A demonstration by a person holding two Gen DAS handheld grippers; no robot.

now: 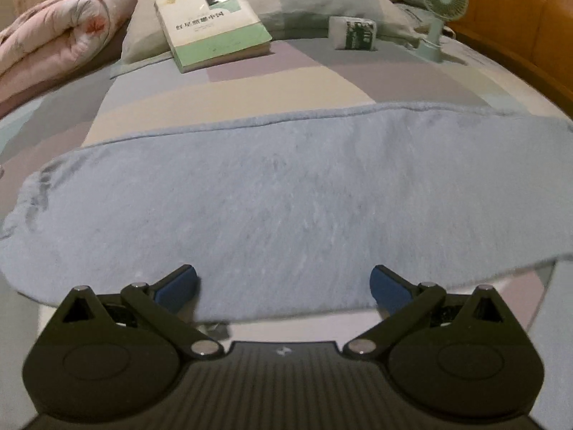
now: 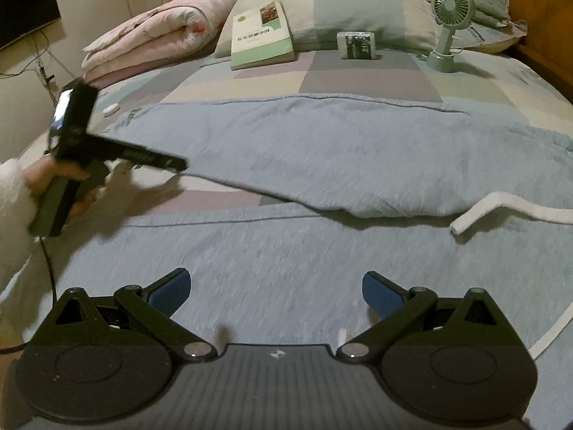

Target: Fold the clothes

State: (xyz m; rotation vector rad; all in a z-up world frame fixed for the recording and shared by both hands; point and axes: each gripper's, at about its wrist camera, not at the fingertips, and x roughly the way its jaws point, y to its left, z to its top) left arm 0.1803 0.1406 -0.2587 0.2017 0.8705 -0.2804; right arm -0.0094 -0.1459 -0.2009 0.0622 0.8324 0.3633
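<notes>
Light blue trousers lie spread flat on the bed. One leg fills the left wrist view, its near hem just under my left gripper, which is open with nothing between its blue pads. In the right wrist view both legs show, parted by a gap of bedsheet, with a white drawstring trailing at the right. My right gripper hangs open over the nearer leg. The left gripper tool, held by a hand in a white fluffy sleeve, hovers at the far leg's near edge.
At the head of the bed lie a green-and-white book, a small tissue pack, a green desk fan, a pillow and a rolled pink quilt. A wooden headboard runs along the right.
</notes>
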